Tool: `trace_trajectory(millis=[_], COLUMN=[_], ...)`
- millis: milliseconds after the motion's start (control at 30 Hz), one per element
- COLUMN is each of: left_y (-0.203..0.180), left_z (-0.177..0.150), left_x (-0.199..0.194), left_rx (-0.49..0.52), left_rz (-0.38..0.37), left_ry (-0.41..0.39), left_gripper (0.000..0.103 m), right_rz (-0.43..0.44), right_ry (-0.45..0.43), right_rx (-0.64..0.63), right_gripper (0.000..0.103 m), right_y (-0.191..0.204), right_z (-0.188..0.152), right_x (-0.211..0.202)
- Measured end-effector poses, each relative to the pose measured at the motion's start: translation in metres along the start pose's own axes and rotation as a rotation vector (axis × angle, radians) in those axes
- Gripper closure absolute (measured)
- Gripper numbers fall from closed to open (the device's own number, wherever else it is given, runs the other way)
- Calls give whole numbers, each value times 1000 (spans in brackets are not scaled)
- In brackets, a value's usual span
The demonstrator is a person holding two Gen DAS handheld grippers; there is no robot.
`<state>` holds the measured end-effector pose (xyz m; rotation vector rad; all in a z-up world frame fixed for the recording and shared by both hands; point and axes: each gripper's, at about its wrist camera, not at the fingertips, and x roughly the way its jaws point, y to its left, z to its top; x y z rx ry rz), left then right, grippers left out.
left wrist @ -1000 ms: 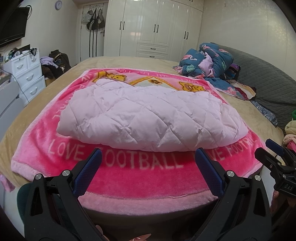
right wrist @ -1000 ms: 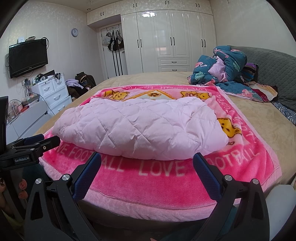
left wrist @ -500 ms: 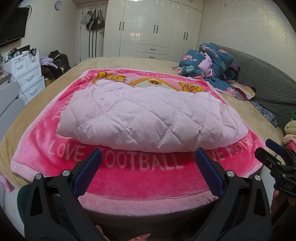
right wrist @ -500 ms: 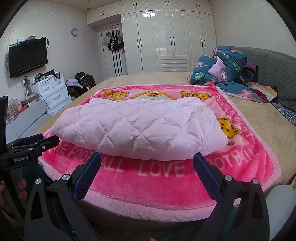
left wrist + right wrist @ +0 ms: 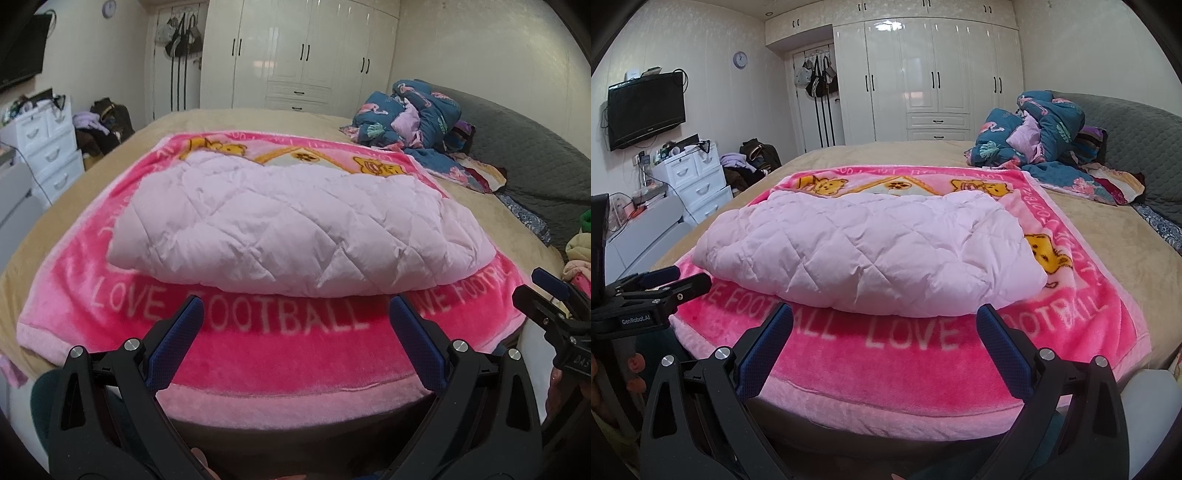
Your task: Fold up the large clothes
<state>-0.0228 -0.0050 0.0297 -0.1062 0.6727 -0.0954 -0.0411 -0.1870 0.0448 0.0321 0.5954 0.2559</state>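
Observation:
A pale pink quilted garment (image 5: pixel 295 229) lies folded in a flat bundle on a bright pink "LOVE FOOTBALL" blanket (image 5: pixel 280 350) on the bed; it also shows in the right wrist view (image 5: pixel 871 254). My left gripper (image 5: pixel 295 310) is open and empty, held off the bed's near edge short of the garment. My right gripper (image 5: pixel 884 314) is open and empty, also short of the garment. The right gripper shows at the right edge of the left wrist view (image 5: pixel 554 314); the left gripper shows at the left edge of the right wrist view (image 5: pixel 653 291).
A heap of blue patterned bedding (image 5: pixel 1041 140) lies at the far right by the grey headboard (image 5: pixel 1137 140). White drawers (image 5: pixel 698 181) and a wall TV (image 5: pixel 646 109) stand left. White wardrobes (image 5: pixel 938 77) line the back wall.

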Motion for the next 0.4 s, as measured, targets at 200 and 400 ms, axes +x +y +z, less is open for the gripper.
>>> trace_trajectory(millis=[200, 400], left_y=[27, 152], left_z=[2, 31], left_x=[17, 31], left_rx=[-42, -223], left_rz=[54, 312], left_ry=[49, 61], left_gripper=[9, 9], right_rz=[-88, -481], right_ry=[-30, 37], right_rx=[96, 385], right_gripper=[4, 4], right_y=[-46, -204], right_z=[-5, -49], right_x=[-11, -22])
